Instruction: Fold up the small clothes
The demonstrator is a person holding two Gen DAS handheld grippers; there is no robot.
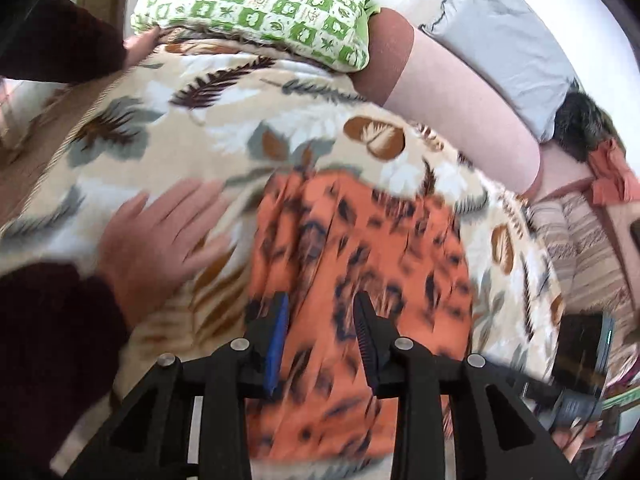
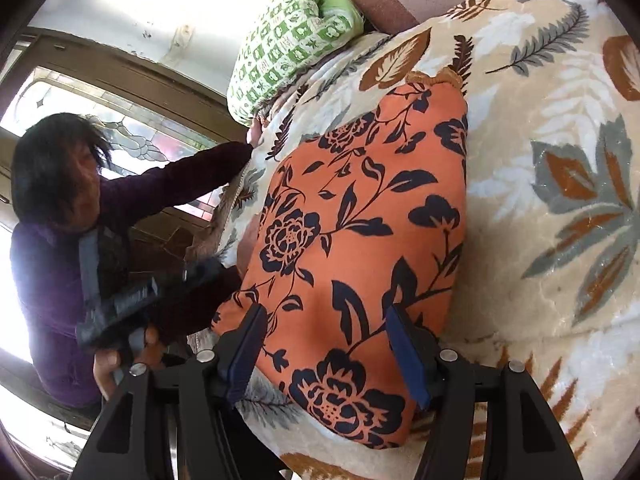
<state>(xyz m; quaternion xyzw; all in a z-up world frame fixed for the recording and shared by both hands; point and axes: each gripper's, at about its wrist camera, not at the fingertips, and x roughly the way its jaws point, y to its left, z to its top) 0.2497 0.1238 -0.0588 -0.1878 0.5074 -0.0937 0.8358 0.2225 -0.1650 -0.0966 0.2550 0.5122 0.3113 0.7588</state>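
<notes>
An orange garment with a dark floral print (image 2: 360,220) lay folded into a long strip on a cream blanket patterned with leaves (image 2: 552,184), running from the lower centre of the right wrist view up toward the top centre, where its gathered end sat just short of a green-and-white checked pillow (image 2: 288,48). The right claw (image 2: 326,350) stood at the bottom of that view with its blue-padded jaws well apart, one on each side of the garment's near end; the pads did not press on the cloth. In the left wrist view the picture was blurred, and the same garment (image 1: 360,248) filled the centre and lower centre. The left claw (image 1: 322,344) was over it at the bottom of the frame, its jaws parted by a narrow gap with nothing clamped between them. A bare hand (image 1: 160,236) lay flat on the blanket at the left of that frame, just beside the garment's edge, with a dark sleeve (image 1: 52,340) below it. At the left of the right wrist view a person in a dark purple top (image 2: 52,280) reached one arm toward the pillow.
</notes>
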